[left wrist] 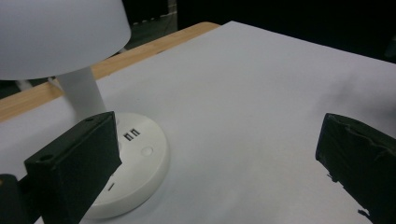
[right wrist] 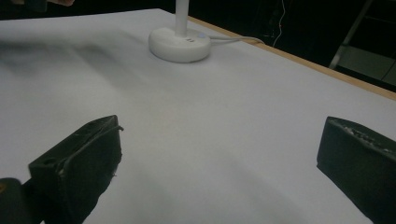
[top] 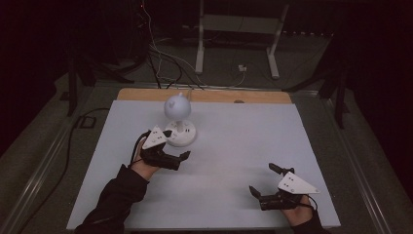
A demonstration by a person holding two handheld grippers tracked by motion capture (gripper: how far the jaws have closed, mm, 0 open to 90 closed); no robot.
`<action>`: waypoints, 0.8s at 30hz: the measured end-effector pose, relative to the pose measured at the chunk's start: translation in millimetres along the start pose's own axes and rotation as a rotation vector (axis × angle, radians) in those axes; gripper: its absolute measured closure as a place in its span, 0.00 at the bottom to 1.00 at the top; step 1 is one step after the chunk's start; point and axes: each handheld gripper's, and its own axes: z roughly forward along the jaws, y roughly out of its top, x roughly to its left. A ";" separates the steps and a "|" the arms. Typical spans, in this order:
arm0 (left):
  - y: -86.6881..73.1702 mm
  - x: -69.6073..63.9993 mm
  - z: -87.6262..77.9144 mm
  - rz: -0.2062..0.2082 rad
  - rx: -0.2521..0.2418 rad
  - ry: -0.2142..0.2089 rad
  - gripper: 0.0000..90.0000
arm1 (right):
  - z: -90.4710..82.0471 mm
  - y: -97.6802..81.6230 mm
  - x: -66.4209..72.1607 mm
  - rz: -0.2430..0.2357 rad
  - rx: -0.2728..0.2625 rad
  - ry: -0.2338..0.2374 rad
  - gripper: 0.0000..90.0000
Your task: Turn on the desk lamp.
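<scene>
Though beside lamp (top: 179,122), left tool (top: 176,148) wide, empty.

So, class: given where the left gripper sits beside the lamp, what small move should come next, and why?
Probably ease the left gripper a little further toward the lamp's base. Its jaws stand wide open and hold nothing, with one jaw just beside the round white base and its button. The right gripper is open, far off near the table's front edge.

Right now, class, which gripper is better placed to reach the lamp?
Left. The left gripper hangs open right beside the lamp, its base close by one jaw. The right gripper is open too, near the table's front edge, far off.
</scene>
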 end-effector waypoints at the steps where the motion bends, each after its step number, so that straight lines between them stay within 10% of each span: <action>1: 0.3 0.5 1.7 -0.002 0.004 0.007 0.00 | 0.0 0.0 0.0 0.001 -0.002 0.001 0.00; 24: 6.5 8.7 33.3 -0.033 0.032 0.068 0.00 | 0.2 -0.4 0.0 0.010 0.000 0.013 0.00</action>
